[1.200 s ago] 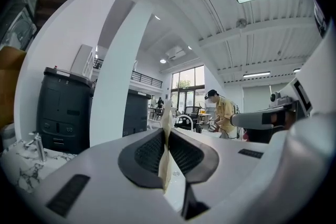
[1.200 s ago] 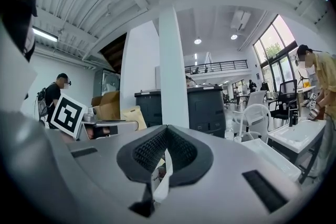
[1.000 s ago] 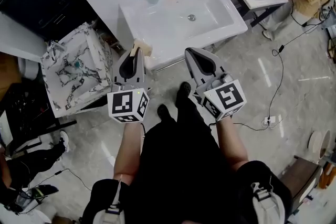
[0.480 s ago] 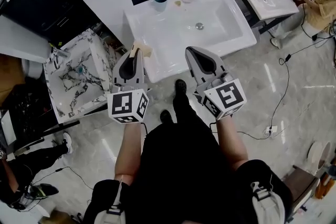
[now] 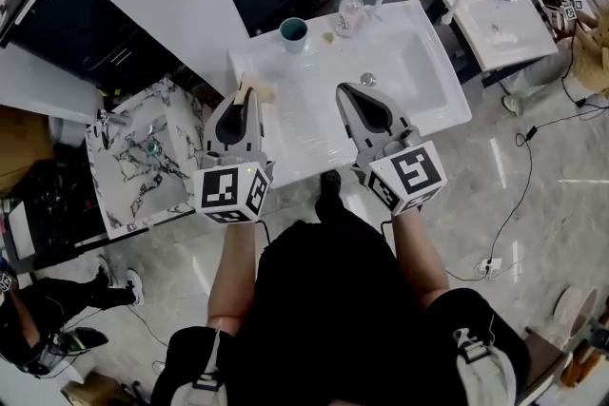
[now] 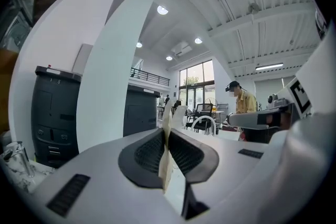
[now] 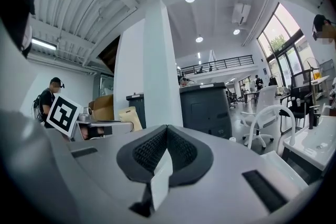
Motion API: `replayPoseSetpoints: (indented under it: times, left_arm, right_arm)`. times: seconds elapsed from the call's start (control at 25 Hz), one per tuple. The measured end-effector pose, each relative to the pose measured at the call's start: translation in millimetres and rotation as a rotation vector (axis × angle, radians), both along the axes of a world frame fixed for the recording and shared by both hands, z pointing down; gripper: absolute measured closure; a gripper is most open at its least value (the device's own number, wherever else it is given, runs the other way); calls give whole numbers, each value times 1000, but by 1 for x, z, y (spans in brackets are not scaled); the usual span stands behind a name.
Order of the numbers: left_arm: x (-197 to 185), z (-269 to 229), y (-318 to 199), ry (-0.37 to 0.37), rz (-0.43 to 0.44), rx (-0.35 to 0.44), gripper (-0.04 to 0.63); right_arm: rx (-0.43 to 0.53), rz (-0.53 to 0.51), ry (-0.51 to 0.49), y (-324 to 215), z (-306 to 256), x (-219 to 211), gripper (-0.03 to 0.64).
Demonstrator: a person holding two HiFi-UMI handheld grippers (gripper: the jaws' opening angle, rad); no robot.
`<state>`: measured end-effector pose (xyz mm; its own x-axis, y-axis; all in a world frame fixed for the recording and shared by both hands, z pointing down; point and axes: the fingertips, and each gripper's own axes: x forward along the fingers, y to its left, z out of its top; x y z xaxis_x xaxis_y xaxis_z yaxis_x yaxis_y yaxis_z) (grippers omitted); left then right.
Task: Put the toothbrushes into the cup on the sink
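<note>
The left gripper [image 5: 242, 102] has its fingers [image 6: 147, 150] pinched shut on a flat tan piece [image 5: 253, 89]. It looks thin, light and easily bent; whether it is a toothbrush pack I cannot tell. The right gripper [image 5: 354, 98] is closed on nothing. No loose toothbrushes can be made out. Beyond the grippers, on the white sink [image 5: 285, 124], the teal cup [image 5: 293, 33] stands at the back rim, probably easy to tip. A clear bottle [image 5: 350, 11] stands near it.
</note>
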<state>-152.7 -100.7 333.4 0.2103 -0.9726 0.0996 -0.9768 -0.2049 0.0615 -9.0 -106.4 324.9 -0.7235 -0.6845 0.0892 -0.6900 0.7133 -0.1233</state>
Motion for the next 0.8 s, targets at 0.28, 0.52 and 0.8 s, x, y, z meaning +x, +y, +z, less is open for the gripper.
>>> replayPoseSetpoints:
  times: [0.28, 0.52, 0.8]
  left_arm:
    - [9, 9, -38, 10, -46, -10, 555]
    - [4, 14, -53, 19, -85, -27, 555]
    - [-13, 28, -64, 51, -99, -51, 557]
  right_arm:
    - [-22, -39, -13, -46, 14, 12, 588]
    - [-62, -72, -15, -65, 29, 12, 588]
    - [-110, -79, -1, -77, 47, -3, 588]
